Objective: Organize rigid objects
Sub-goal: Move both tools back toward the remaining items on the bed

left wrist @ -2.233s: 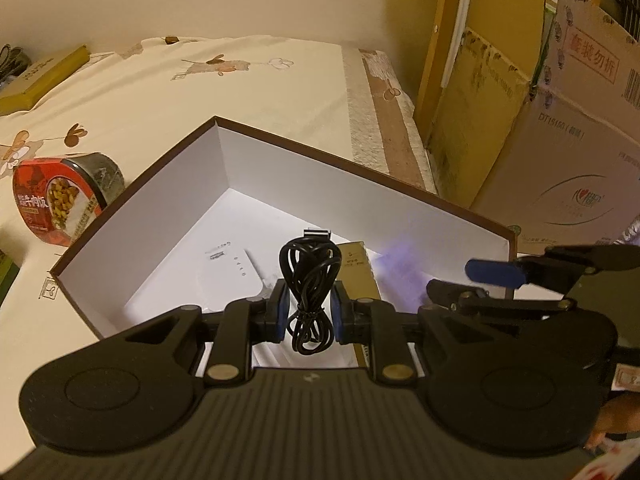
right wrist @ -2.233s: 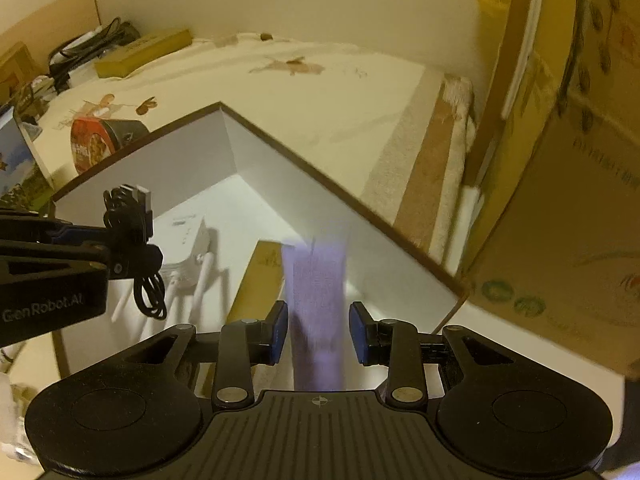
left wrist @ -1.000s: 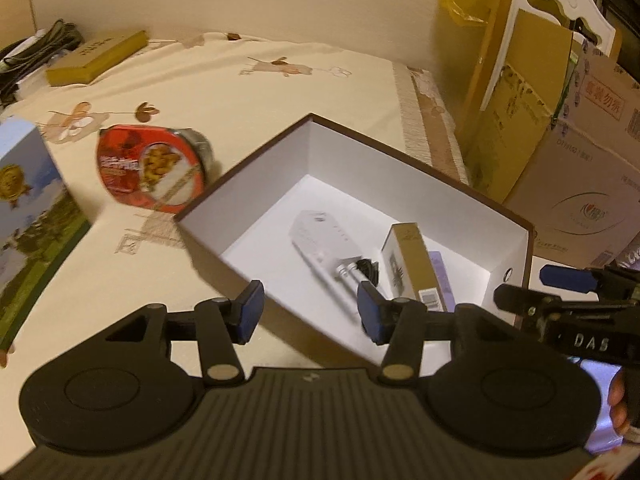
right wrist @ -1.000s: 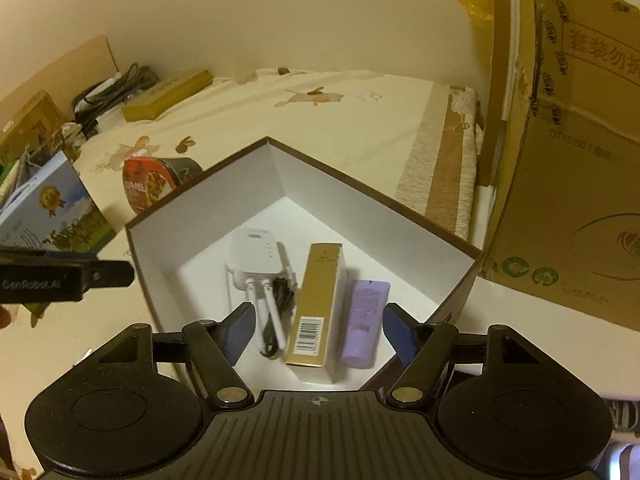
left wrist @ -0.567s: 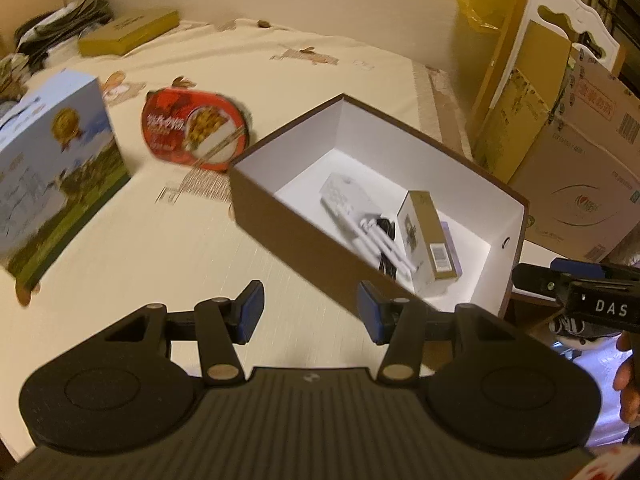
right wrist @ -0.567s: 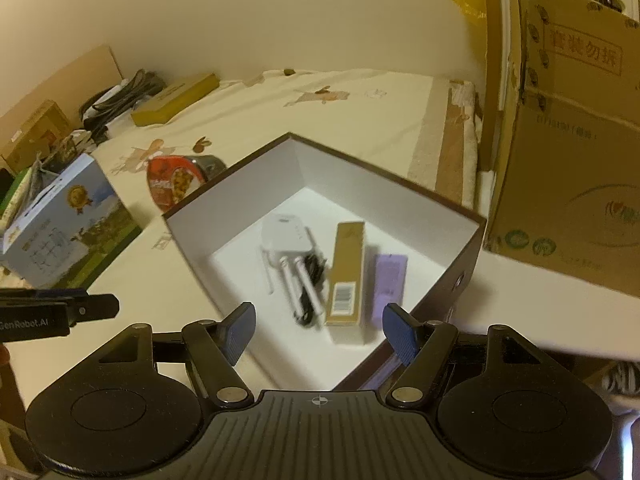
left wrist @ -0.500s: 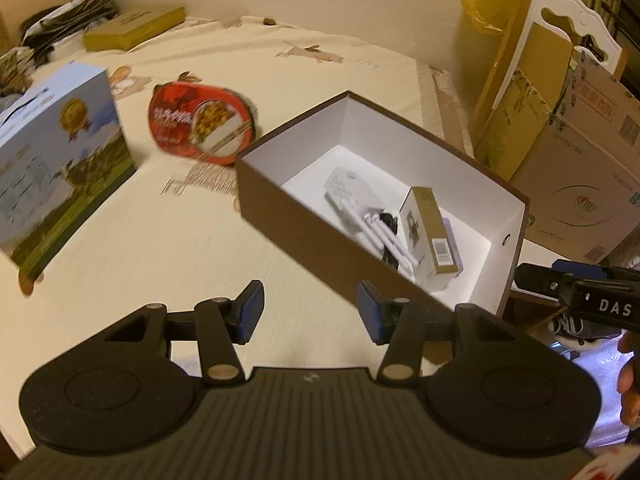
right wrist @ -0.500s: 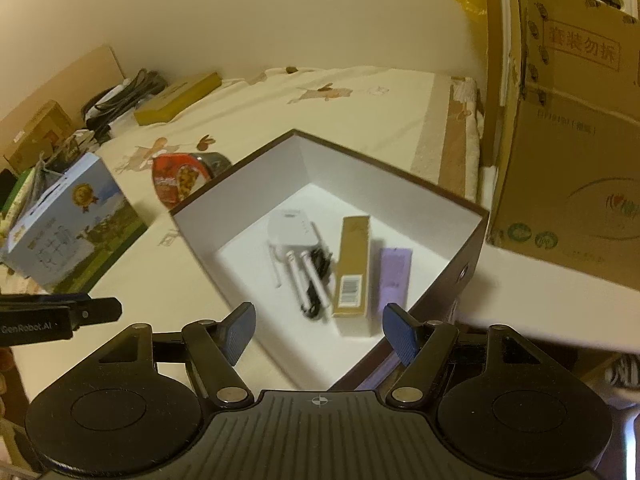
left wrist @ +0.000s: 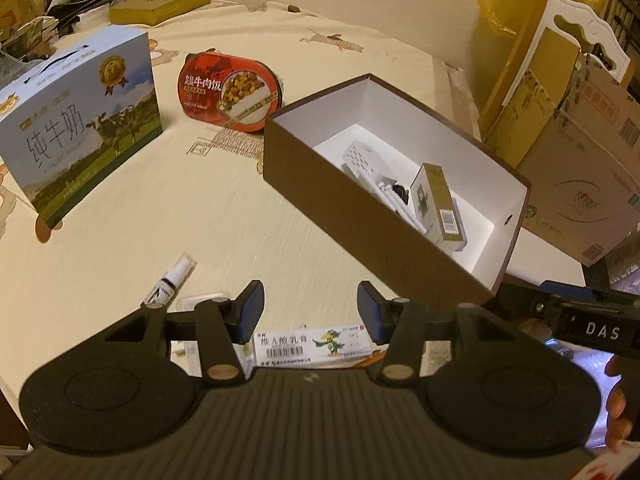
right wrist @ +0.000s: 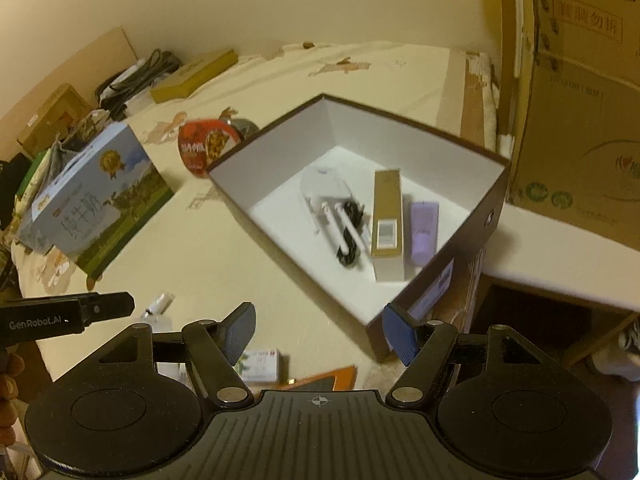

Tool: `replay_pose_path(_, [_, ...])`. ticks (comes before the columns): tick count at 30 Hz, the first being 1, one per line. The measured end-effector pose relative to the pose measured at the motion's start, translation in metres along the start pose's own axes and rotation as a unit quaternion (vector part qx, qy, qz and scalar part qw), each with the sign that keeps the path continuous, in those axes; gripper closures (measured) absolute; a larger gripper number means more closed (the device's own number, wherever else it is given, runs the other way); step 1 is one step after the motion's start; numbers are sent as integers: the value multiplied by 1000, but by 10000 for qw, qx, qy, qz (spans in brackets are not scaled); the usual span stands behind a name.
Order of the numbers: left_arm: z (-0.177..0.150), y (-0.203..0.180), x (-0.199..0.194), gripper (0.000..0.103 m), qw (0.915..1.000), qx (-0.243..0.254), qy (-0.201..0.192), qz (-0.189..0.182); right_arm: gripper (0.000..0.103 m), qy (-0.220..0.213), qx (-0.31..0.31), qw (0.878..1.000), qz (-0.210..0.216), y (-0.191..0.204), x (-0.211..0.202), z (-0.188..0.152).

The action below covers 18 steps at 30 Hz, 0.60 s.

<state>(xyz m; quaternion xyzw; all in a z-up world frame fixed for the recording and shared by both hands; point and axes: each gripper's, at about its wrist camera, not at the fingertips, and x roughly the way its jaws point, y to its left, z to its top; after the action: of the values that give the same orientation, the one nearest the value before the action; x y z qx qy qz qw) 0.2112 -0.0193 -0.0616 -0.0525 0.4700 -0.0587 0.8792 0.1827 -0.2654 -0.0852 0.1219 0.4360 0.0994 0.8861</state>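
A brown box with a white inside (left wrist: pixel 360 216) (right wrist: pixel 464 248) stands on the table. In it lie a white router (right wrist: pixel 324 188), a black coiled cable (right wrist: pixel 350 236), a gold carton (right wrist: pixel 386 216) and a purple item (right wrist: pixel 423 230). My left gripper (left wrist: pixel 310 312) is open and empty, above a small white medicine carton (left wrist: pixel 316 342) near the table's front edge. A small spray bottle (left wrist: pixel 170 280) lies just left of it. My right gripper (right wrist: pixel 318 332) is open and empty, in front of the box's near corner.
A blue milk carton (left wrist: pixel 76 120) stands at the left, a red meal bowl (left wrist: pixel 228 92) behind it. A flat olive box (left wrist: pixel 160 2) and dark cables lie at the far back. Large cardboard boxes (right wrist: pixel 580 100) stand at the right, beyond the table edge.
The left gripper let go of the black cable and the right of the purple item, both into the box. Both grippers opened and drew back toward the table's front.
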Motion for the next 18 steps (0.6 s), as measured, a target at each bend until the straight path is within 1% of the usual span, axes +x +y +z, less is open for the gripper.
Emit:
replay_pose_path(7, [-16, 3, 2, 56, 9999, -1, 124, 73, 36, 246, 14, 9997, -8, 5, 4, -15])
replay_pose_path(18, [-38, 18, 4, 56, 9994, -101, 237, 226, 36, 527, -45, 9985, 142, 16, 13, -29])
